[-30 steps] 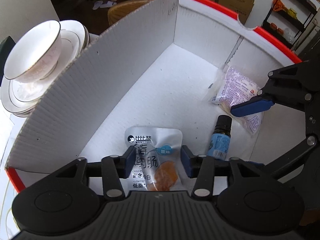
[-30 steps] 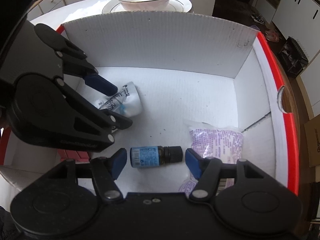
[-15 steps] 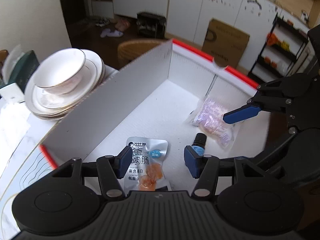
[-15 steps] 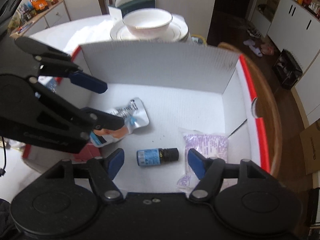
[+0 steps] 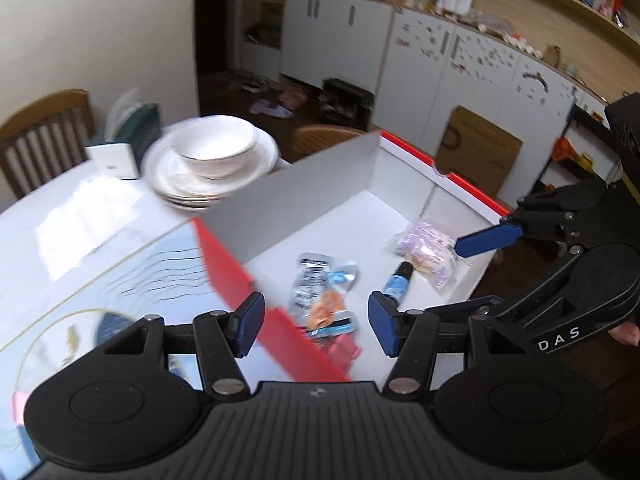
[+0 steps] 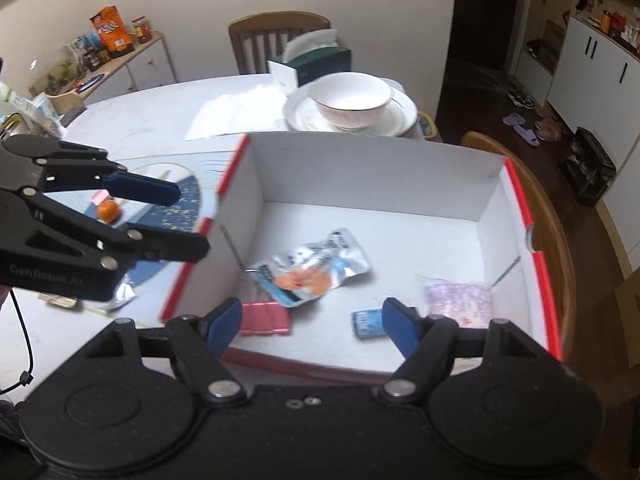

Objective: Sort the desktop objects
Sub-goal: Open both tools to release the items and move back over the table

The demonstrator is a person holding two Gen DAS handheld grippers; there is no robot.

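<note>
A white box with a red rim [image 5: 472, 184] [image 6: 520, 208] holds a silver snack pouch [image 5: 316, 284] [image 6: 316, 268], a small blue-labelled bottle [image 5: 396, 284] [image 6: 366, 322], a purple packet [image 5: 424, 248] [image 6: 458, 300] and a pink block [image 6: 264, 318]. My left gripper [image 5: 316, 322] hangs open above the box's near red wall with nothing between its fingers; it shows at the left of the right wrist view [image 6: 188, 220]. My right gripper [image 6: 312, 320] hovers above the box's near edge, its jaws opening, gripping nothing. In the left wrist view the right gripper [image 5: 448, 276] is above the purple packet.
A bowl on stacked plates [image 5: 212, 160] [image 6: 352, 104] stands behind the box, with a green tissue box [image 6: 320, 64] and a wooden chair [image 6: 276, 36] beyond. Left of the box, a small orange fruit [image 6: 109, 211] and a foil packet [image 6: 124, 292] lie on a blue-patterned mat.
Both grippers have risen and drawn back from the box floor. The right jaws have widened, and the bottle stays lying in the box. The left gripper has swung left over the near wall.
</note>
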